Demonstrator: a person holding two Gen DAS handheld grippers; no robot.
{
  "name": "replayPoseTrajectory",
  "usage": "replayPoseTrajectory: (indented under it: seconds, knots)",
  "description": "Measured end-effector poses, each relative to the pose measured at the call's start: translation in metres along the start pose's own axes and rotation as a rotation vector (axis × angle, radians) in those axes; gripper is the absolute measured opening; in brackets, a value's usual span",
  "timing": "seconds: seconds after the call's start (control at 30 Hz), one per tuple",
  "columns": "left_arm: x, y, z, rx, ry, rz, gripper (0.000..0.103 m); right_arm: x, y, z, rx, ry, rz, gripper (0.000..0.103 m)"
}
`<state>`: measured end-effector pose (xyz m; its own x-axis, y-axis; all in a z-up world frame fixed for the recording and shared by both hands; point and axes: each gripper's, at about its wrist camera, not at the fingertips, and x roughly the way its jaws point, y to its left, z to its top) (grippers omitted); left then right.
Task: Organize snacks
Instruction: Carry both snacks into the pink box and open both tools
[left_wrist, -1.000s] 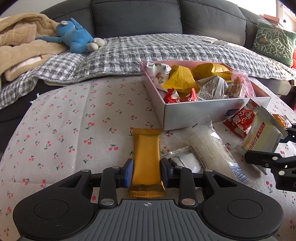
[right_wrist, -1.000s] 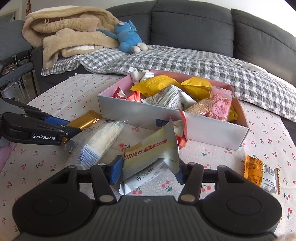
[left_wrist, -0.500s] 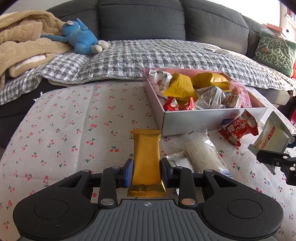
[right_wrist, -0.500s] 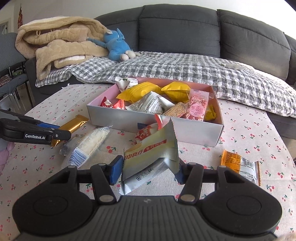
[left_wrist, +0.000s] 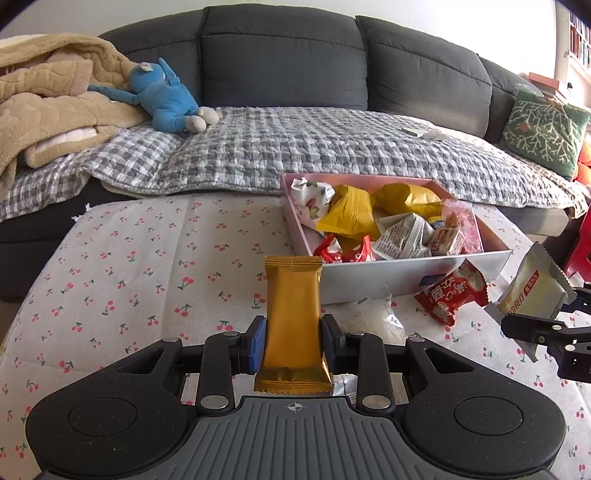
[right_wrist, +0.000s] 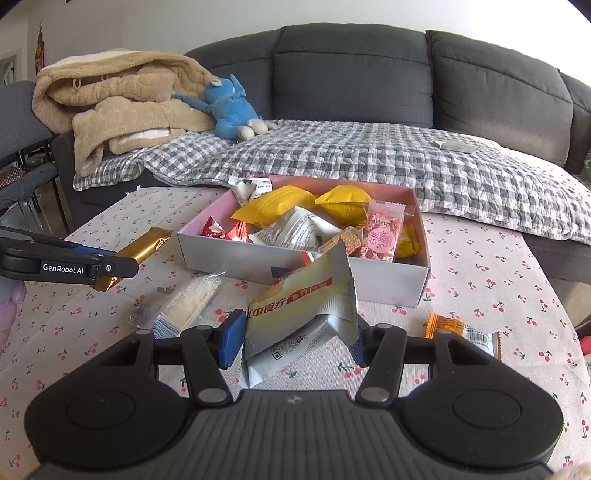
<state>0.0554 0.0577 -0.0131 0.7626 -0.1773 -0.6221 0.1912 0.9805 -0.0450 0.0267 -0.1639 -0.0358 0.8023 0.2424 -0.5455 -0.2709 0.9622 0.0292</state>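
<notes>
My left gripper (left_wrist: 293, 341) is shut on a gold snack bar (left_wrist: 293, 317) and holds it above the cherry-print tablecloth (left_wrist: 147, 266), left of the box. My right gripper (right_wrist: 295, 341) is shut on a pale yellow and white snack packet (right_wrist: 301, 310) in front of the box. The pink-lined snack box (right_wrist: 299, 264) holds several yellow, white, red and pink packets. The left gripper and gold bar also show in the right wrist view (right_wrist: 122, 267). The right gripper's packet also shows in the left wrist view (left_wrist: 532, 291).
A clear rice-cracker packet (right_wrist: 184, 306), a red packet (left_wrist: 452, 291) and an orange packet (right_wrist: 461, 332) lie on the tablecloth near the box. Behind the table is a grey sofa (left_wrist: 280, 59) with a checked blanket, a blue plush toy (left_wrist: 162, 99) and a beige coat (right_wrist: 118, 107).
Both grippers have risen and drawn back from the table with their packets still held. The box and loose packets now sit lower and farther off in both views.
</notes>
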Motion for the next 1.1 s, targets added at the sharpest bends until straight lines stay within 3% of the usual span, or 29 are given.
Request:
replayPoseTrajectory:
  seconds: [0.23, 0.67, 1.1]
  knots:
    - [-0.002, -0.013, 0.014, 0.0, -0.033, -0.012, 0.029, 0.003, -0.005, 0.01, 0.039, -0.015, 0.005, 0.053]
    - [0.018, -0.042, 0.039, 0.042, -0.022, -0.002, 0.029, 0.018, -0.022, 0.042, 0.117, -0.045, 0.0, 0.053]
    - [0.059, -0.053, 0.067, 0.044, 0.034, -0.008, 0.029, 0.043, -0.042, 0.048, 0.162, 0.016, -0.006, 0.053]
